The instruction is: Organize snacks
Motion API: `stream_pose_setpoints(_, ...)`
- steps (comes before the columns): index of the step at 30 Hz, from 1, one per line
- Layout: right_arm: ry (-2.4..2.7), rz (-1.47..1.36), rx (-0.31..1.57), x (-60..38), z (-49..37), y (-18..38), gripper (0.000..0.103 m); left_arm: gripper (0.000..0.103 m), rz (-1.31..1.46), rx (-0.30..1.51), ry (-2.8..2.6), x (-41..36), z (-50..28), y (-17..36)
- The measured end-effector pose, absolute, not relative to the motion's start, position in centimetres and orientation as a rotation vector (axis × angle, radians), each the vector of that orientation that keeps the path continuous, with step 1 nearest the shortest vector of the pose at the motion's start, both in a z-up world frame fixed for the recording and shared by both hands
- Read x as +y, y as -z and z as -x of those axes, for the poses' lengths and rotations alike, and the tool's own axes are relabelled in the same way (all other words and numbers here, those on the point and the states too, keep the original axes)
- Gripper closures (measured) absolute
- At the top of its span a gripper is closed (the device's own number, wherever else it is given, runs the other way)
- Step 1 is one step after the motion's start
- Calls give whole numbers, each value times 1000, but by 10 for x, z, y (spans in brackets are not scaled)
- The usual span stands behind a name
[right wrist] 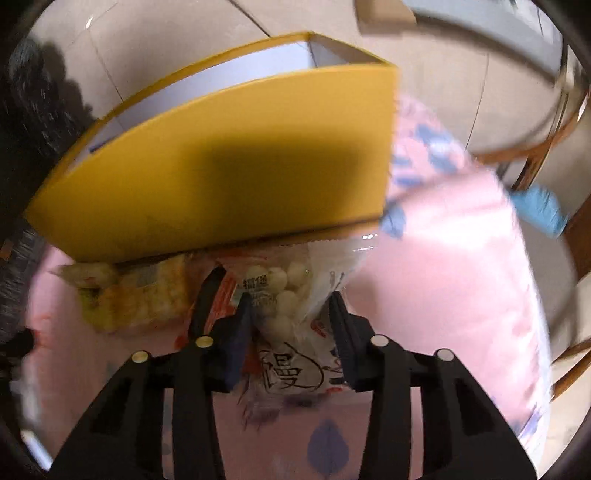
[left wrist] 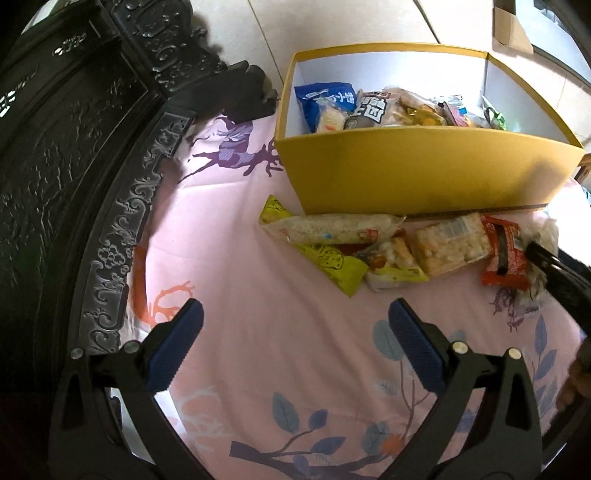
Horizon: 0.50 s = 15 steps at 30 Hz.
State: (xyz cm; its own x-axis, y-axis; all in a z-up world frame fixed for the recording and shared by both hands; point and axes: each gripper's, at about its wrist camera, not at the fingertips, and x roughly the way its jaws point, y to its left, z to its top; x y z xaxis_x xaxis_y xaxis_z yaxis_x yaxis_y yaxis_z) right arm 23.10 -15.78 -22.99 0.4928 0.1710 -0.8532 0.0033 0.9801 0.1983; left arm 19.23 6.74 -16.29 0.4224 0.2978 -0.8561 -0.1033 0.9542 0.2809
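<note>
A yellow box (left wrist: pixel 406 173) (right wrist: pixel 221 177) stands on the pink bed sheet (left wrist: pixel 258 332) and holds several snack packs, among them a blue one (left wrist: pixel 321 99). In front of it lie loose packs: a long clear rice-puff pack (left wrist: pixel 343 229), a yellow-green pack (left wrist: pixel 332 262), an orange cracker pack (left wrist: pixel 450 243) and a red pack (left wrist: pixel 502 251). My left gripper (left wrist: pixel 295 310) hovers open over bare sheet, short of these packs. My right gripper (right wrist: pixel 290 306) is shut on a white bag of small round snacks (right wrist: pixel 284 295), pinched between its blue pads just before the box wall.
A dark carved wooden bed frame (left wrist: pixel 74 184) runs along the left. Tiled floor lies beyond the box, with a cardboard box (left wrist: pixel 511 29) at the far right. A wooden chair (right wrist: pixel 535 155) and a blue object (right wrist: pixel 539 210) sit past the sheet's right edge.
</note>
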Motion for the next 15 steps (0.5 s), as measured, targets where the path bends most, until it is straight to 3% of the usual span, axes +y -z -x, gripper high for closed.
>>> stream_pose_setpoints(8,-185,-317,1136,-184,-184,214,66,2,-230,1066,-249,59,-181,147)
stream_pose_setpoints(15,-199,-342,984,-211,-160,146,69,2,-225,1059,-216,41,-169,146)
